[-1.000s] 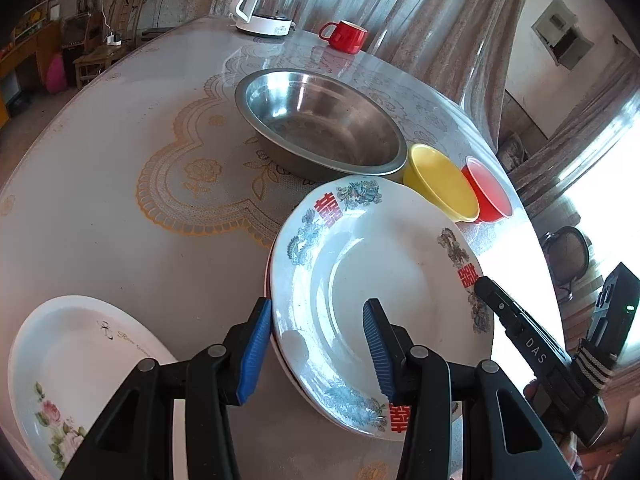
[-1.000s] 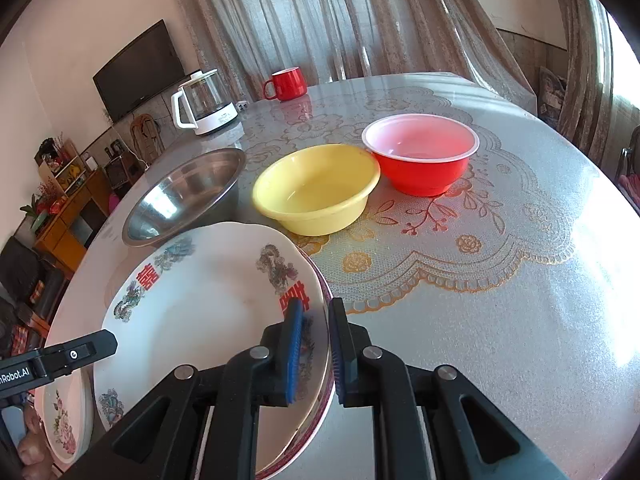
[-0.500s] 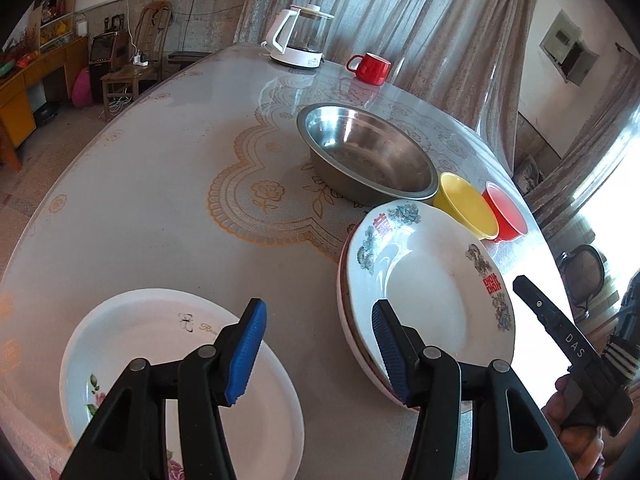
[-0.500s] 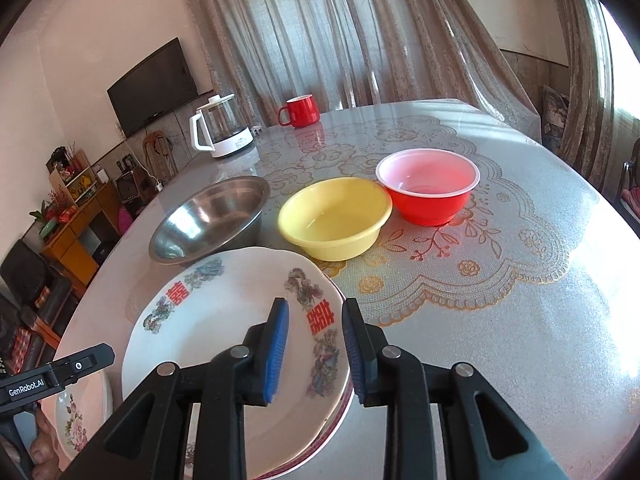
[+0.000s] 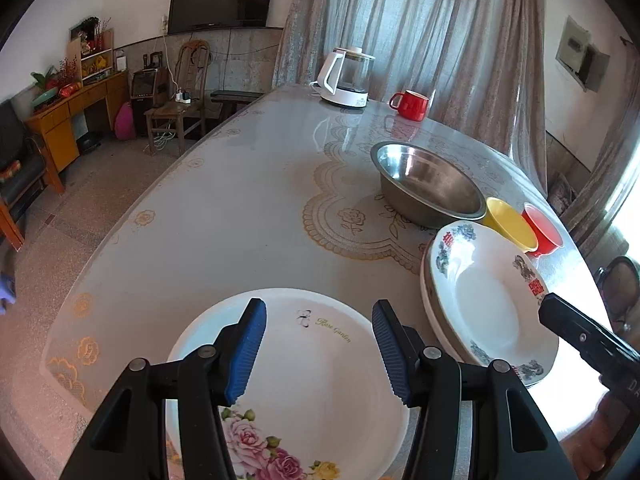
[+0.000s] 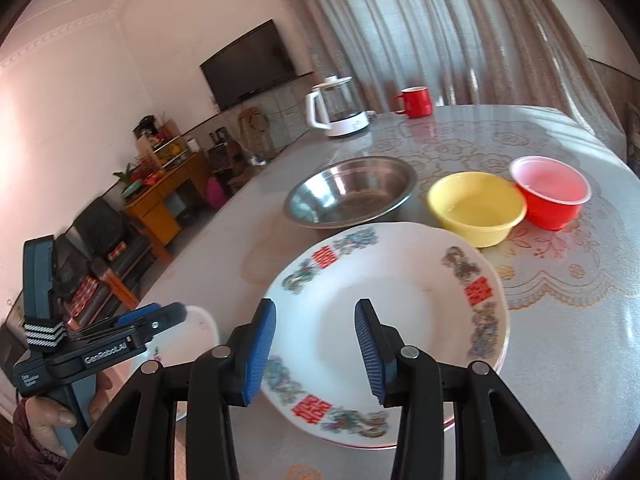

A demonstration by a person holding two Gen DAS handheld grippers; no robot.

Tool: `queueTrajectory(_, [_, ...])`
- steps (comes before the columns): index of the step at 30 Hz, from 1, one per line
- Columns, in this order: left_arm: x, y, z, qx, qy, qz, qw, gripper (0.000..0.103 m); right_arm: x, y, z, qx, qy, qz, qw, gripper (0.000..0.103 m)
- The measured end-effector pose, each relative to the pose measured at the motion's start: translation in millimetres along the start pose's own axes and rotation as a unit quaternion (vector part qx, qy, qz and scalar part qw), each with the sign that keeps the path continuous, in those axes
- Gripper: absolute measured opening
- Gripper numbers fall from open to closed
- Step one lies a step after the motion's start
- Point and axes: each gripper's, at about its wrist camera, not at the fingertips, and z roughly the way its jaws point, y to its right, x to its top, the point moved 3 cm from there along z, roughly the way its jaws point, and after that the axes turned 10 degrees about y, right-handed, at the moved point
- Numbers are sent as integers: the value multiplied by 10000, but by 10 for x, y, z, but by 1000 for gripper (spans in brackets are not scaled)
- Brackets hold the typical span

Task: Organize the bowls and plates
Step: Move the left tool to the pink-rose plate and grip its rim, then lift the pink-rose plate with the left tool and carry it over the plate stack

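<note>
Ceramic rose plate looks rigid, slick and breakable; grasp its rim. Left gripper and right gripper have just been opening, both empty.

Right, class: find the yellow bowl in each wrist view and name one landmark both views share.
Left wrist view: the yellow bowl sits at the right, between the steel basin and the red bowl.
Right wrist view: the yellow bowl sits right of centre, beyond the patterned plate.
Shared landmark: the white kettle on the table's far side.
</note>
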Motion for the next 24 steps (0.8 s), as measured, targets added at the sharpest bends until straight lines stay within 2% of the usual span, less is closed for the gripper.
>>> queueTrajectory(1, [-9,-50,-11,65,34,-7,10000,61,-31,-100,30,184,-81,-63,9998,41])
queueTrajectory(5, [-48,-249,-36,136,48,-152,9998,62,-204,-446,162,939,-508,-150,9942,41])
queueTrajectory(9, [-69,-398,-64,159,93,-296,9994,62,-394,-661,308,1301,-927,-149,9870,41])
queueTrajectory(13, [-78,-561,-89,207,180,-414,9988,62,-537,-757,403,1313,-1192,-189,9840,41])
queueTrajectory(18, [-120,-875,-102,110,119,-902,9958,61,-678,-766,452,1253,-1451,-278,9811,41])
queueTrajectory(21, [-170,-979,-123,58,89,-1002,9949,60,-721,-786,500,1243,-1549,-286,9797,42])
queueTrajectory(24, [-240,-1021,-104,-80,-25,-1088,9940,55,-757,-821,549,1248,-1635,-331,9781,42])
